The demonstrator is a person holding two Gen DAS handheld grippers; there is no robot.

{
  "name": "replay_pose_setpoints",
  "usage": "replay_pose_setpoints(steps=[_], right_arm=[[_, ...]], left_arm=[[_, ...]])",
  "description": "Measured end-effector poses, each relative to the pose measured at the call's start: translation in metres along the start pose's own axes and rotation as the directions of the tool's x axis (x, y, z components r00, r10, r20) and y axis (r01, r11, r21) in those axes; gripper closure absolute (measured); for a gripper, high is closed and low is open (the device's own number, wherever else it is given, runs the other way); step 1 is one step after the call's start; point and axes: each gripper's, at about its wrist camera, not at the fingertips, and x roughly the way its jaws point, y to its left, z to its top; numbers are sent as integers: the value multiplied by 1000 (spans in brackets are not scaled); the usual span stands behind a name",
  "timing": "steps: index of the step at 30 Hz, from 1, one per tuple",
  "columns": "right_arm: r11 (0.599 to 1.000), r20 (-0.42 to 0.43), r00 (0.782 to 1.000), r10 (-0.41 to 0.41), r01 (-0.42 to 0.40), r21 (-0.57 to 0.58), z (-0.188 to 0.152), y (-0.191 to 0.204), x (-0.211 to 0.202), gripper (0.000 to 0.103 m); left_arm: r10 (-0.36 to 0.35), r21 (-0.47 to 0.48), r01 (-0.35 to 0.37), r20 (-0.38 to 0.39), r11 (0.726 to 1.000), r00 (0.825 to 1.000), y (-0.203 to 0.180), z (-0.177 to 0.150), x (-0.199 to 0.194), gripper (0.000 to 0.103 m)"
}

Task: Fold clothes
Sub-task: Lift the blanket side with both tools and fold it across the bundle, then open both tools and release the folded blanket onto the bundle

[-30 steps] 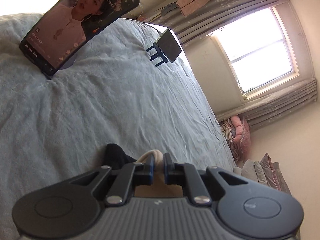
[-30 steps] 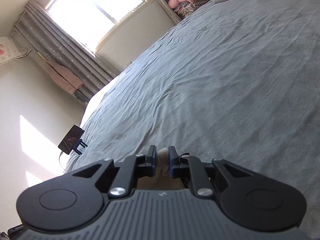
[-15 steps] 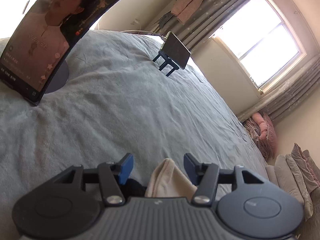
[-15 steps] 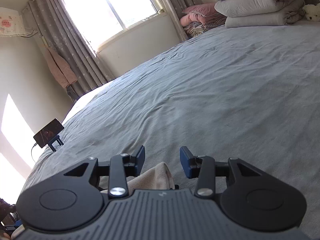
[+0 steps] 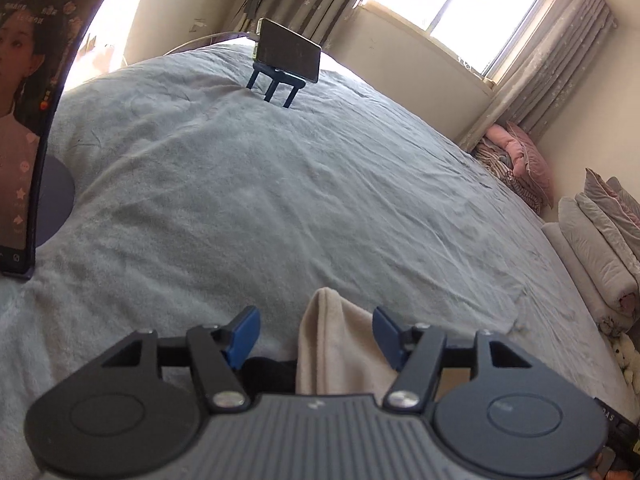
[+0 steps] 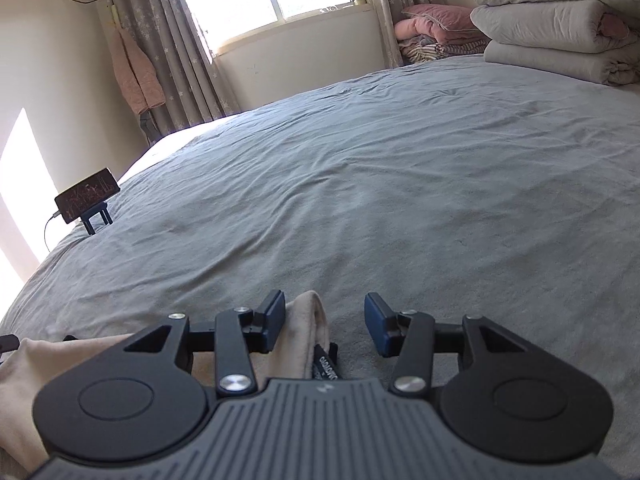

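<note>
Plainly the beige garment (image 5: pixel 336 340) is soft, light, fleecy stuff that will sag and drape the moment it is lifted, so it wants holding at a hem or a folded edge, with enough cloth between the pads that it cannot slide out. In the left wrist view it sits at the bottom centre of the frame, a rounded fold standing up between the spread blue fingertips (image 5: pixel 245 330) of the left gripper (image 5: pixel 316 330), with something dark (image 5: pixel 268 372) just to its left under the gripper body; I cannot tell whether that is part of the same garment. In the right wrist view the same beige cloth (image 6: pixel 304 328) lies at bottom centre and runs off to the lower left corner, its rolled edge beside the left-hand pad of the right gripper (image 6: pixel 325 324), and a dark label or strap (image 6: pixel 326 366) shows just beside it. Both tongs stand wide apart and grip nothing; whether the right one's pad touches the cloth is unclear. Each tool is held low over the grey-blue bedspread (image 6: pixel 400 200), pointing forward across it and nearly level. A phone on a blue stand (image 5: pixel 286 58) stands at upper centre of the left view, another screen (image 5: pixel 28 120) at its left edge. Folded quilts (image 6: pixel 560 32) are stacked at upper right of the right view.
</note>
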Motion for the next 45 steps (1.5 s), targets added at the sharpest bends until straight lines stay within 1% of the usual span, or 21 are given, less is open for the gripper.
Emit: replay_pose_setpoints(steps=[1, 2, 3, 5, 7, 11, 14, 17, 20, 21, 22, 24, 26, 28, 32, 35, 37, 39, 41, 43, 45], right_arm=[[1000, -4, 1000, 1, -1, -16, -1, 1, 3, 56], [1000, -1, 1000, 7, -7, -27, -2, 2, 5, 74], [999, 2, 1000, 23, -23, -36, -4, 3, 5, 92], [998, 42, 999, 22, -19, -63, -7, 7, -1, 92], [997, 104, 995, 12, -5, -73, -7, 10, -11, 93], [996, 206, 978, 1, 17, -84, -2, 14, -24, 94], [988, 195, 980, -26, 54, -142, 2, 24, -13, 94], [975, 111, 990, -85, 105, -195, -1, 29, 11, 94], [971, 82, 992, -97, 113, -210, -1, 28, 12, 93], [968, 92, 990, -103, 121, -220, 0, 29, 9, 83], [960, 115, 986, -120, 145, -239, -1, 32, 3, 78], [945, 171, 974, -152, 194, -263, -2, 37, -8, 54], [943, 215, 965, -148, 203, -264, -2, 45, -18, 53], [947, 236, 964, -120, 183, -265, -2, 54, -26, 53], [947, 212, 977, -15, 82, -310, -9, 89, -31, 53], [935, 154, 987, 43, 15, -355, -20, 113, -23, 53], [920, 105, 993, 55, -10, -393, -29, 127, -13, 53], [905, 38, 999, 29, -11, -425, -38, 133, 2, 53], [906, -11, 1000, 7, -11, -424, -44, 132, 14, 52], [917, -25, 1000, 7, -16, -399, -43, 130, 17, 50], [924, -30, 999, 11, -21, -382, -42, 128, 18, 48]], left_arm=[[10, 26, -10, 1, 1000, 1000, -3, -2, 2, 77], [21, 52, -21, 3, 998, 1000, -5, -3, 4, 89], [17, 73, -18, 11, 997, 1000, -8, -7, 4, 95], [40, 121, -52, 92, 991, 995, -14, -17, -6, 97], [56, 112, -74, 154, 991, 987, -14, -24, -17, 98], [108, 124, -130, 165, 984, 980, -17, -24, -15, 98], [147, 132, -171, 173, 976, 974, -19, -23, -14, 97], [186, 141, -213, 181, 967, 966, -22, -22, -12, 96], [211, 164, -238, 167, 957, 963, -23, -24, -9, 85], [215, 158, -242, 174, 957, 961, -23, -23, -14, 77], [217, 139, -247, 195, 959, 956, -24, -24, -23, 68], [214, 125, -252, 255, 960, 943, -29, -24, -39, 64], [191, 153, -251, 328, 956, 925, -45, -24, -56, 64], [149, 191, -228, 355, 955, 923, -63, -24, -64, 57], [37, 317, -148, 330, 937, 943, -107, -31, -56, 43], [6, 398, -134, 307, 907, 952, -127, -42, -37, 36], [13, 422, -121, 248, 899, 969, -130, -47, -19, 34], [48, 415, -110, 156, 903, 987, -123, -51, 3, 34], [100, 425, -124, 79, 896, 992, -112, -60, 24, 33], [79, 440, -121, 112, 890, 990, -106, -69, 26, 31], [86, 444, -128, 114, 887, 990, -109, -69, 24, 31]])
